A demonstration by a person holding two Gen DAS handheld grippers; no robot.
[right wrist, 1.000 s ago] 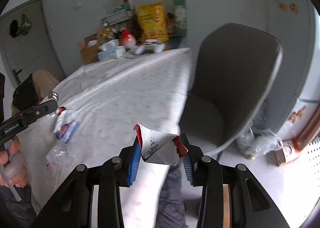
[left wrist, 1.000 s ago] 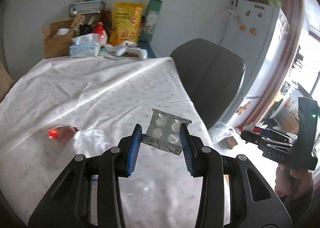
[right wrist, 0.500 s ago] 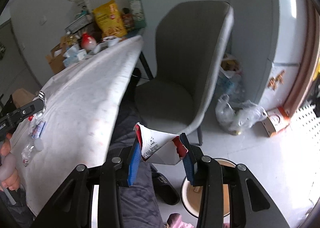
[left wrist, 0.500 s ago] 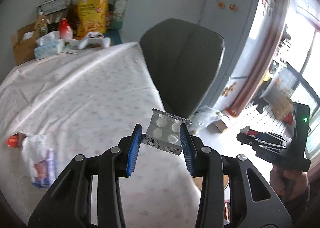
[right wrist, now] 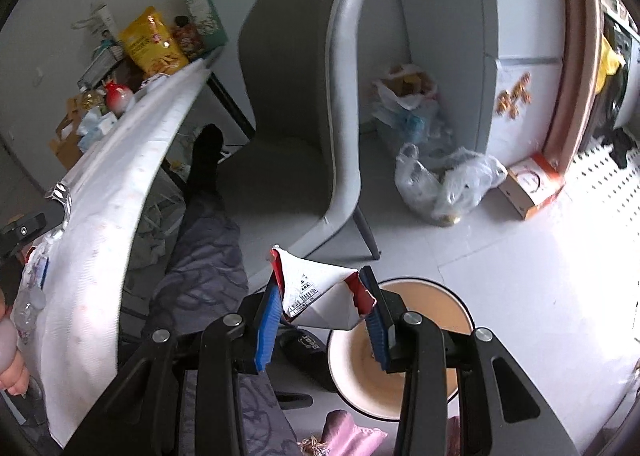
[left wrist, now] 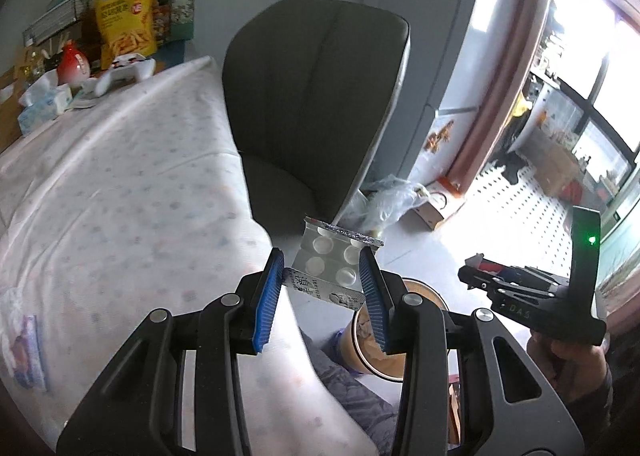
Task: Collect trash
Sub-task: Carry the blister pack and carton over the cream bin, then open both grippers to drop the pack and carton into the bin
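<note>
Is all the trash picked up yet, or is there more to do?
Not yet. The left gripper holds a pill blister pack and the right gripper holds a torn wrapper, both near the round bin on the floor. More wrappers lie on the table.

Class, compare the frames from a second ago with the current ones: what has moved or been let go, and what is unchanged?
Both grippers swung off the table toward the floor; the round bin now lies below them. Unchanged: the left gripper is still clamped on the blister pack, and the right gripper on the torn wrapper. Nothing was released.
</note>
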